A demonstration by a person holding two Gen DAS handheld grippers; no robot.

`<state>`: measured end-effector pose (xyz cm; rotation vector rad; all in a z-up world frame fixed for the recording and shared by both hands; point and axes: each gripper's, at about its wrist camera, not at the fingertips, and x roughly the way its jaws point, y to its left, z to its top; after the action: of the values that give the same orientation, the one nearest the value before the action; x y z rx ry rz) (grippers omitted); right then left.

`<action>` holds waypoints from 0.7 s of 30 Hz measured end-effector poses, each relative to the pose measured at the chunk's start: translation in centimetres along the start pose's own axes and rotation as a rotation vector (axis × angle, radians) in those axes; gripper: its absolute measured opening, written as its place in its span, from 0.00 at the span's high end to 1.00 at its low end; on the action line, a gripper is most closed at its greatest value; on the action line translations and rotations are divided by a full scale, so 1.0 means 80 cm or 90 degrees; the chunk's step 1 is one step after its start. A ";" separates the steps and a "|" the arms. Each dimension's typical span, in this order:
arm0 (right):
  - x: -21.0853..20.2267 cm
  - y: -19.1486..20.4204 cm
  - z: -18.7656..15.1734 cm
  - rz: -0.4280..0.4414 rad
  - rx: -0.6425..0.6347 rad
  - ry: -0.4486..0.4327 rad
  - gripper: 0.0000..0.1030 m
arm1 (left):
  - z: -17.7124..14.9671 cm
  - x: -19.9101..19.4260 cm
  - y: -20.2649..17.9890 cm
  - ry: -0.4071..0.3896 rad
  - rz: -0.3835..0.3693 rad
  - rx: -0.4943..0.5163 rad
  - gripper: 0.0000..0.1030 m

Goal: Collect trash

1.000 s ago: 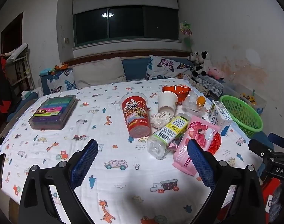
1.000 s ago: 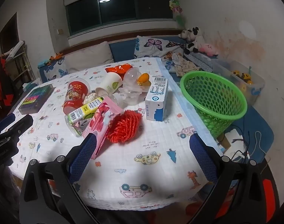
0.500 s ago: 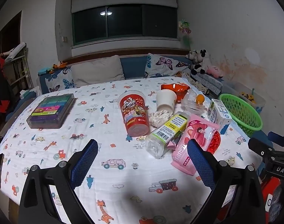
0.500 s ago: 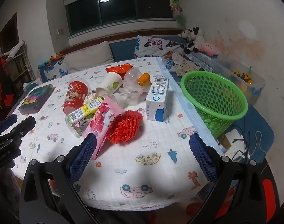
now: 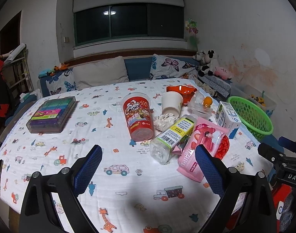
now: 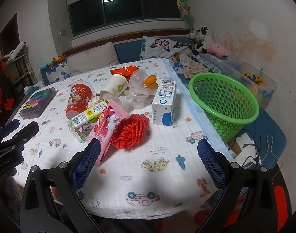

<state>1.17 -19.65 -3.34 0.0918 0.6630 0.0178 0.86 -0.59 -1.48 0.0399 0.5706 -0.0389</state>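
trash pile (image 6: 117, 104) sits mid-table on cartoon-print cloth (image 6: 163, 155): red cup (image 5: 139, 120), paper cup (image 5: 171, 103), clear bottle (image 5: 172, 136), pink pouch (image 5: 200, 149), red mesh (image 6: 131, 133), milk carton (image 6: 164, 102). green basket (image 6: 225, 101) stands off table's right edge, near carton. our left gripper (image 5: 148, 167) and right gripper (image 6: 150, 167) both spread wide, empty, hovering short of pile. we judge risk: overlapping items drag neighbours when one lifts; bottle may roll; crayon box (image 5: 52, 114) is no trash.
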 end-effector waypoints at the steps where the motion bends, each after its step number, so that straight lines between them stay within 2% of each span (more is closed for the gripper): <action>1: 0.000 0.000 0.000 0.000 0.000 0.000 0.04 | -0.001 0.001 0.000 0.000 0.000 -0.001 0.09; 21: 0.002 -0.003 0.000 0.003 0.002 0.003 0.04 | 0.000 0.005 0.007 0.000 -0.001 -0.003 0.09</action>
<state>1.31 -19.85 -3.47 0.0965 0.6682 0.0214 1.25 -0.07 -1.71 0.0340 0.5709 -0.0394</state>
